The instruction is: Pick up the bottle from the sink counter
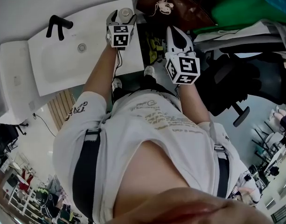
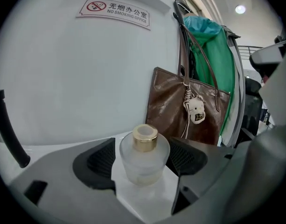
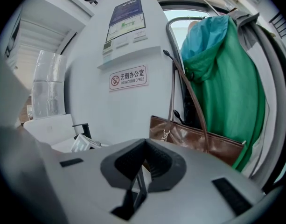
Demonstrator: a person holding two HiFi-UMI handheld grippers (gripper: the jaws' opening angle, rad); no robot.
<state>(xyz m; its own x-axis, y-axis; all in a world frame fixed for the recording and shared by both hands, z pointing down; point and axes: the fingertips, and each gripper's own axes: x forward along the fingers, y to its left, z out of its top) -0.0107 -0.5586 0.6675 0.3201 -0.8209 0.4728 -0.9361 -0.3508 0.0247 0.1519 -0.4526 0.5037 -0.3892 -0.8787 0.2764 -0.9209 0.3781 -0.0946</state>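
Observation:
A small frosted glass bottle (image 2: 143,160) with a gold cap stands upright on the white sink counter (image 2: 63,153), near its right end by the wall. My left gripper (image 2: 141,161) is around it, one dark pad on each side, jaws wide and not squeezing it. From the head view the left gripper (image 1: 121,17) sits over the counter's (image 1: 63,64) far right corner, and the bottle is mostly hidden between its jaws. My right gripper (image 1: 177,32) hangs off the counter to the right, over the floor; its pads (image 3: 156,164) meet with nothing between them.
A black faucet (image 1: 59,26) and drain (image 1: 81,47) lie left of the left gripper in the basin. A brown leather bag (image 2: 189,108) with a small charm hangs just right of the bottle, a green garment (image 2: 217,73) behind it. An office chair (image 1: 236,85) stands at the right.

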